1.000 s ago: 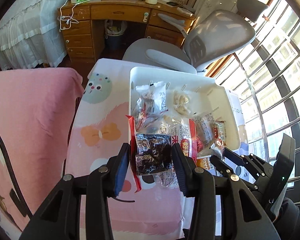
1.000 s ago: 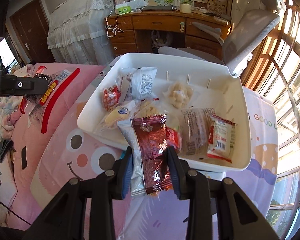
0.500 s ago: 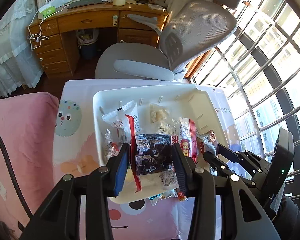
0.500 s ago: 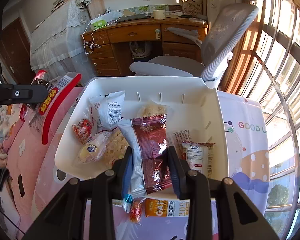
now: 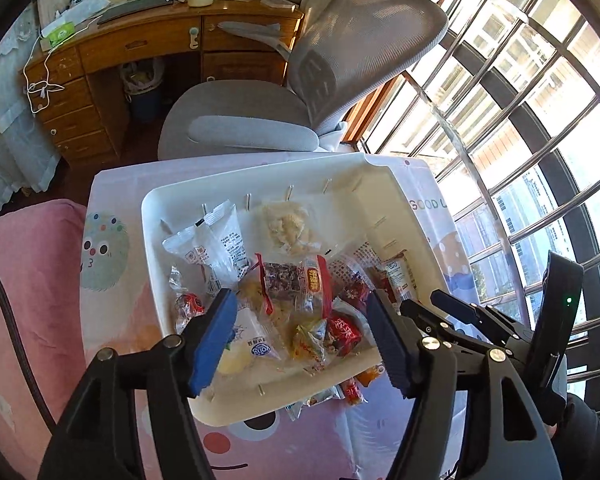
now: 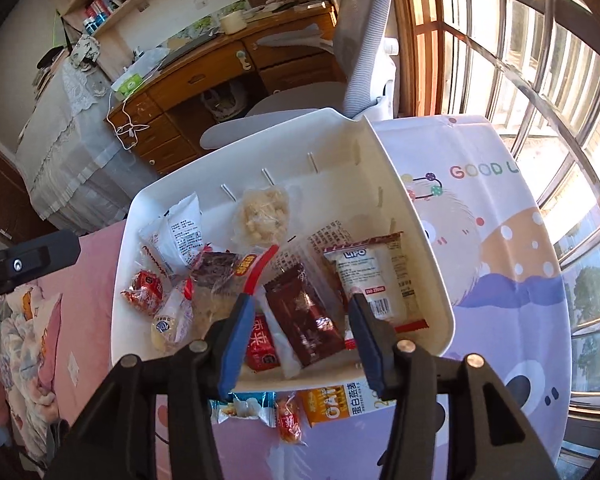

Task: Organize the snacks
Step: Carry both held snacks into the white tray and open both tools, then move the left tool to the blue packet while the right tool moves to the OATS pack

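A white tray [image 5: 340, 208] [image 6: 332, 184] on a cartoon-print cloth holds several snack packets. My left gripper [image 5: 300, 336] hovers over its near side with jaws opening; the clear packet of dark snack with red trim [image 5: 296, 280] [image 6: 220, 268] lies loose in the tray beyond the fingertips. My right gripper [image 6: 300, 340] is also opening; the dark red foil packet [image 6: 304, 316] rests in the tray between its fingers, and the pads stand off it. The right gripper [image 5: 460, 312] shows at the lower right of the left wrist view.
Three packets lie on the cloth just outside the tray's near rim: a blue one [image 6: 244, 406], a small red one [image 6: 288, 420], an orange oat bar [image 6: 336, 400]. A grey office chair [image 5: 340, 60] and wooden desk [image 5: 140, 48] stand behind; a barred window [image 5: 540, 120] is at right.
Both grippers moved from the pink bedding side to over the tray, then their jaws spread. The dark snack packet and the red foil packet left the pads and now lie in the tray.
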Motion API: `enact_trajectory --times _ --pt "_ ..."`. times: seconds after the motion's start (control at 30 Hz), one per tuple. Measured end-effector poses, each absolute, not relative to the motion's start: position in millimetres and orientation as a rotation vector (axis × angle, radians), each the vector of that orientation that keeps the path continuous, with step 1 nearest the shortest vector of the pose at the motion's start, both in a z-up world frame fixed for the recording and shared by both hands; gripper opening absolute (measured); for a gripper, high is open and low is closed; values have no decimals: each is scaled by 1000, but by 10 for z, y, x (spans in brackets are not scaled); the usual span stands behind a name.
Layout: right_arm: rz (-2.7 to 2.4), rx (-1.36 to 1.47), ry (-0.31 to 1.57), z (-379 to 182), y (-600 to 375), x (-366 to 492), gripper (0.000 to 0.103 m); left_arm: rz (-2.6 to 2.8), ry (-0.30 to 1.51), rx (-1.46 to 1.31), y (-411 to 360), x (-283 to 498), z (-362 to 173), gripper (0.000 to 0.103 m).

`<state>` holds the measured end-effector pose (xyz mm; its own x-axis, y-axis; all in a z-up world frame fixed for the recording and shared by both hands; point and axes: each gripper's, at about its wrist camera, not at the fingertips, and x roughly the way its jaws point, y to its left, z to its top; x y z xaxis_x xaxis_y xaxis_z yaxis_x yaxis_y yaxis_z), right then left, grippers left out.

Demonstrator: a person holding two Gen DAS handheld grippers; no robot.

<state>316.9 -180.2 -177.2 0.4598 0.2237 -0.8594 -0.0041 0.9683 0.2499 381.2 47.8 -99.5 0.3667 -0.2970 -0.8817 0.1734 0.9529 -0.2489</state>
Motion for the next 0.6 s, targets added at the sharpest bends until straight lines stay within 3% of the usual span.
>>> enact_trajectory --times 0.13,0.6 --pt "131 224 1067 -1701 -1848 3088 61 -288 1165 -129 497 3708 -968 68" --pt "114 370 1146 -1681 -2128 2696 65 -223 1247 -196 566 3138 -1084 70"
